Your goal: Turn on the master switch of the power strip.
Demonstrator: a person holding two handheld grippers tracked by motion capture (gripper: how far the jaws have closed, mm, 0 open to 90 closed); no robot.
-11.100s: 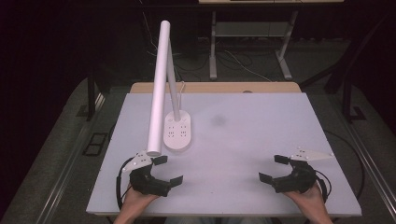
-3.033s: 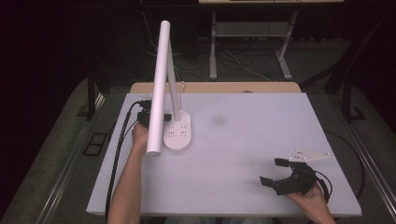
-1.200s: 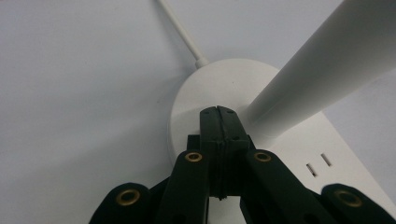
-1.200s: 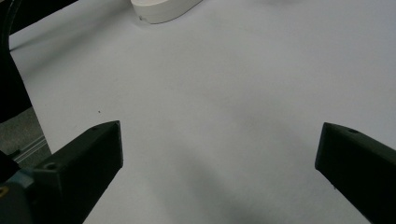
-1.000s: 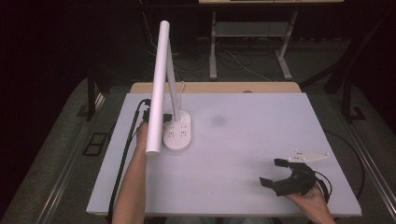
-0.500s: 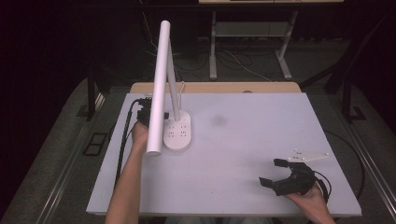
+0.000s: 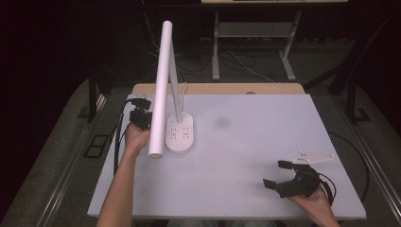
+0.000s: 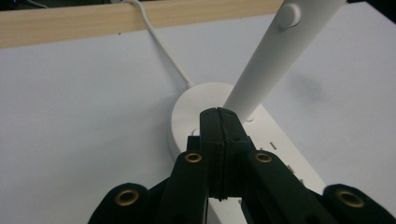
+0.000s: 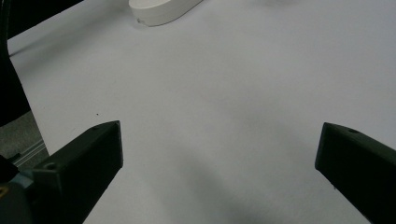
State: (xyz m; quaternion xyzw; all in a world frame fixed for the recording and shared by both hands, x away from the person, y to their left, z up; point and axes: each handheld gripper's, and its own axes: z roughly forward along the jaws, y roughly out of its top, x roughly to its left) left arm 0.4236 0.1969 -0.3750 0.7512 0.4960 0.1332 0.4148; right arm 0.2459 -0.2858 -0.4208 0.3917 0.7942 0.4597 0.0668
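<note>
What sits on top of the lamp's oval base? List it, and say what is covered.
On the lamp base stand the slanted white stem and small marks or buttons. The shut left gripper points at its near end and covers part of the top. A white cord leaves its far side.

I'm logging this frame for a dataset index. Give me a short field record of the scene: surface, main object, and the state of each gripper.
surface: white table
main object: white desk lamp, oval base with sockets, tilted tube head
lamp cable: white, runs from base to far edge
left gripper: jaws shut, tips at the base beside the lamp's stem
right gripper: jaws open, near table's front right, holding nothing
</note>
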